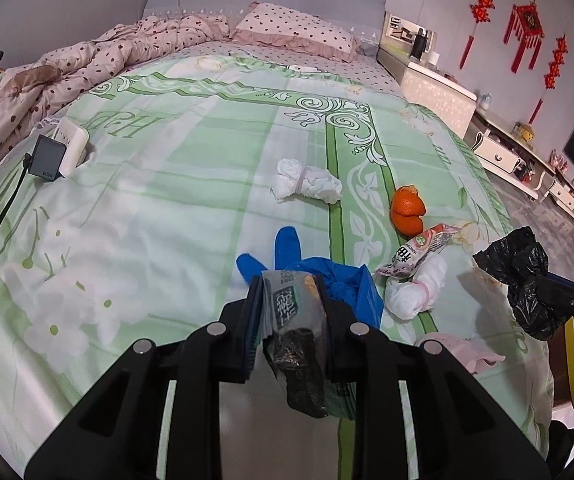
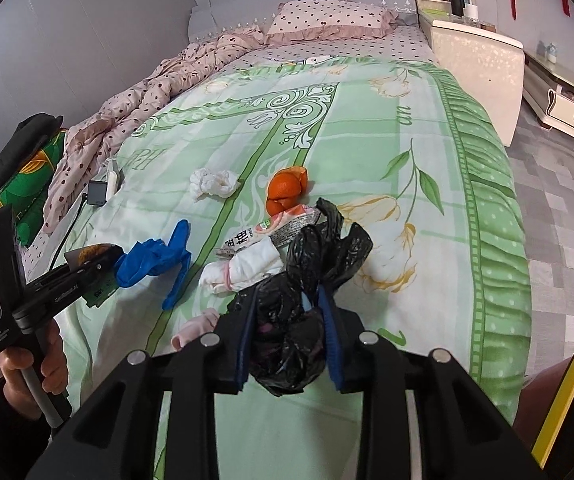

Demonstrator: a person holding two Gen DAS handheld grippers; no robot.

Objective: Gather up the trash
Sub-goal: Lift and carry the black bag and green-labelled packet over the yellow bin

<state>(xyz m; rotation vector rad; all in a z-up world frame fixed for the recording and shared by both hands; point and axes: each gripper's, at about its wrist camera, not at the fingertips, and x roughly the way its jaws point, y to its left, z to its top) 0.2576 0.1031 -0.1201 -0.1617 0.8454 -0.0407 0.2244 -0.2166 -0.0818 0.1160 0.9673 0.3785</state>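
My left gripper (image 1: 290,280) is shut on a grey-green snack wrapper (image 1: 295,320), held just above the bed; it also shows in the right wrist view (image 2: 95,260). My right gripper (image 2: 287,300) is shut on a crumpled black trash bag (image 2: 311,264), seen at the right in the left wrist view (image 1: 523,276). On the green sheet lie a blue glove (image 1: 287,246) (image 2: 159,256), orange peel (image 1: 407,210) (image 2: 285,190), a pink snack wrapper (image 1: 419,250) (image 2: 275,228), a white tissue wad (image 1: 307,182) (image 2: 213,182) and a white bundle (image 1: 415,290) (image 2: 243,270).
A pink cloth (image 1: 463,350) (image 2: 199,328) lies near the bed's front edge. A charger with cable (image 1: 49,158) and a white box (image 1: 73,140) sit at the left. A spotted quilt (image 1: 67,68) and pillow (image 1: 295,24) lie at the head. A nightstand (image 1: 435,92) stands right.
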